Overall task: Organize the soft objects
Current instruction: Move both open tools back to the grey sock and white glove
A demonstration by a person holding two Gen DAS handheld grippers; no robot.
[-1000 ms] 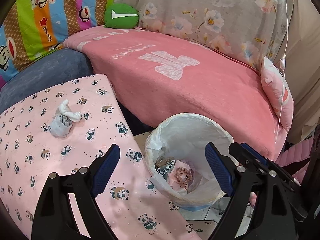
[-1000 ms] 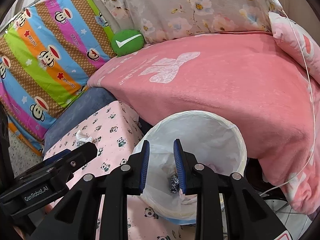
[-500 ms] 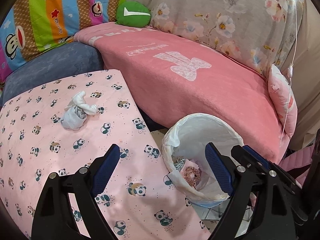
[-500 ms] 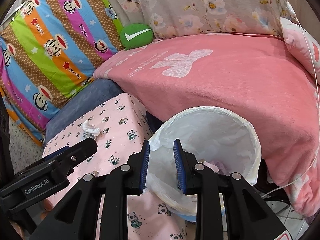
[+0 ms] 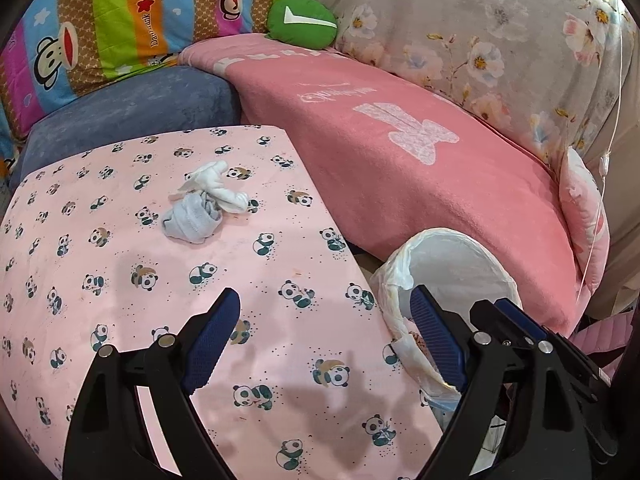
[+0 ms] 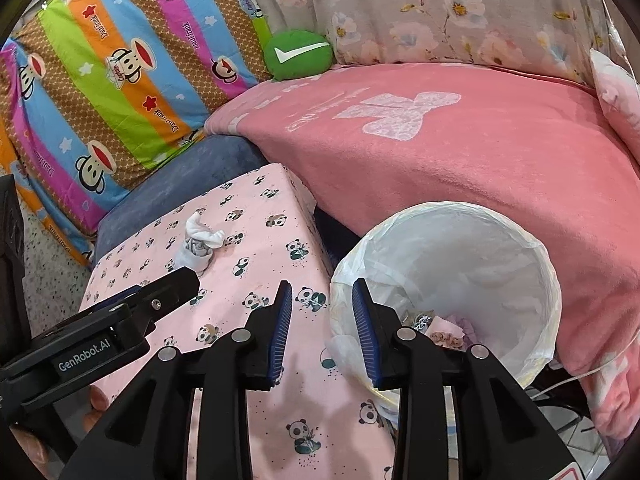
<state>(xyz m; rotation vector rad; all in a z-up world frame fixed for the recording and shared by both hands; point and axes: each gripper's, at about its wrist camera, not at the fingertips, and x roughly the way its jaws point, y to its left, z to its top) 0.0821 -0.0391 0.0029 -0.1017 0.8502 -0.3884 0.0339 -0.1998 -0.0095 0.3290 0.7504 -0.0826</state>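
A crumpled white and grey sock bundle (image 5: 204,204) lies on the pink panda-print surface (image 5: 120,280), up and left of my left gripper (image 5: 326,328). That gripper hangs open above the cloth with nothing between its fingers. In the right wrist view the same sock bundle (image 6: 199,245) sits far left of my right gripper (image 6: 322,314), whose jaws are opening with nothing between them. The right gripper hovers over the edge between the panda surface (image 6: 256,216) and a white lined bin (image 6: 540,264). Soft items (image 6: 444,330) lie in the bin's bottom.
A pink blanket (image 5: 400,152) covers the sofa behind the bin (image 5: 460,256). A green round cushion (image 5: 302,22) and a striped monkey-print pillow (image 5: 100,28) lean at the back. A blue cushion (image 5: 128,108) borders the panda surface. A small pink pillow (image 5: 582,208) lies at right.
Both grippers have shifted left, away from the bin and over the panda surface. The sock bundle now sits nearer the middle of each view. The right jaws stand wider apart than before.
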